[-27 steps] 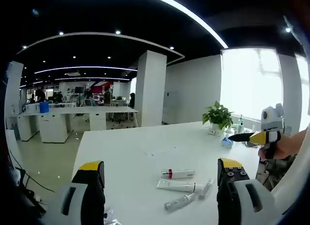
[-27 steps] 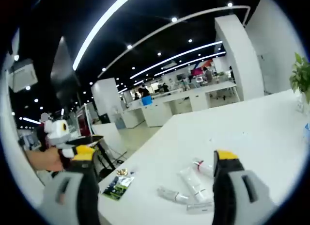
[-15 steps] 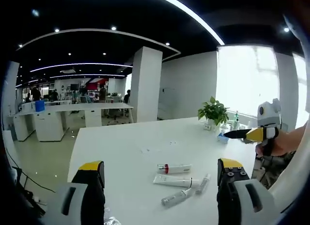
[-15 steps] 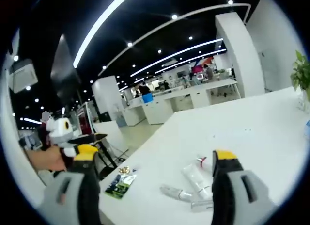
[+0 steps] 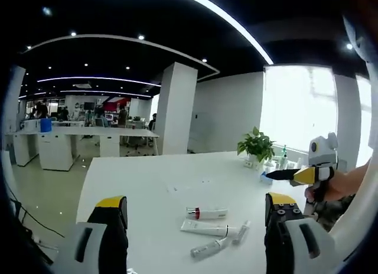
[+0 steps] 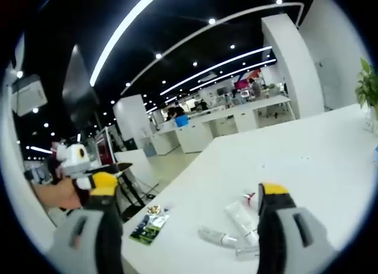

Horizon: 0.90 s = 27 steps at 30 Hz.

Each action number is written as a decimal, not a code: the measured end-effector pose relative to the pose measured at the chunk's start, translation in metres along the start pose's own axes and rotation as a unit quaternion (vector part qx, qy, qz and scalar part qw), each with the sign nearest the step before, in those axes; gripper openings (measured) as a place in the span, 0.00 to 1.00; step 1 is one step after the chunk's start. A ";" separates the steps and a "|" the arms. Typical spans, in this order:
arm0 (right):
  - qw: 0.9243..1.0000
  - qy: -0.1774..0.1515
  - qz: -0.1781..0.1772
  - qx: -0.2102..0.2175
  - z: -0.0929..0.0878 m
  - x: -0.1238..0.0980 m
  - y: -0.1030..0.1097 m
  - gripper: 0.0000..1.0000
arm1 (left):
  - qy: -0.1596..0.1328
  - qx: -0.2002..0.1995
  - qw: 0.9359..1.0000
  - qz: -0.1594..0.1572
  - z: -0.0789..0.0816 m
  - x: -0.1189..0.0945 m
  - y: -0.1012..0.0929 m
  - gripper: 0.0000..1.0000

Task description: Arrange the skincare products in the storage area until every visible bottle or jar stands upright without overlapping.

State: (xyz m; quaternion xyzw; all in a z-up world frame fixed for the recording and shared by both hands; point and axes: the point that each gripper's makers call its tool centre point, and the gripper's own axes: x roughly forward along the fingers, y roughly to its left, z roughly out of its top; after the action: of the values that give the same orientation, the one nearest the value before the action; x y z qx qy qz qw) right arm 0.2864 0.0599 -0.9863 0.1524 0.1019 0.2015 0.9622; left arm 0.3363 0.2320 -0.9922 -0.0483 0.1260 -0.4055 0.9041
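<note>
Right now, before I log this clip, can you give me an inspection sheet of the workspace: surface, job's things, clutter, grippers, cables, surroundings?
Surface: white table, mostly bare.
Job's things: four items lying flat, close together: a tube with red band, a white tube, a clear slim bottle and a small vial; none upright.
Clutter: a printed card at the table edge; a potted plant and small bottles at the far side.
Grippers: left gripper open, empty, above the table; right gripper open, empty.
Cables: a dark cable on the floor.
Surroundings: open office, white counters, pillar, bright window.
</note>
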 end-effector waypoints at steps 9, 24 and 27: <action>1.000 0.001 0.009 -0.007 0.003 0.006 0.004 0.94 | 0.009 0.002 1.000 0.003 -0.004 0.002 0.004 1.00; 1.000 -0.006 -0.001 -0.003 0.009 0.001 -0.012 0.93 | -0.047 -0.021 0.997 -0.058 0.013 0.012 -0.025 1.00; 1.000 -0.011 -0.007 -0.005 0.013 -0.004 -0.015 0.93 | -0.022 0.015 0.998 -0.057 0.006 0.020 -0.030 1.00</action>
State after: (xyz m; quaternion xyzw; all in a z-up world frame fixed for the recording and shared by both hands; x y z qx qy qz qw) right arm 0.2920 0.0415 -0.9785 0.1495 0.0913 0.1937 0.9653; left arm 0.3285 0.1970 -0.9847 -0.0505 0.0970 -0.4573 0.8825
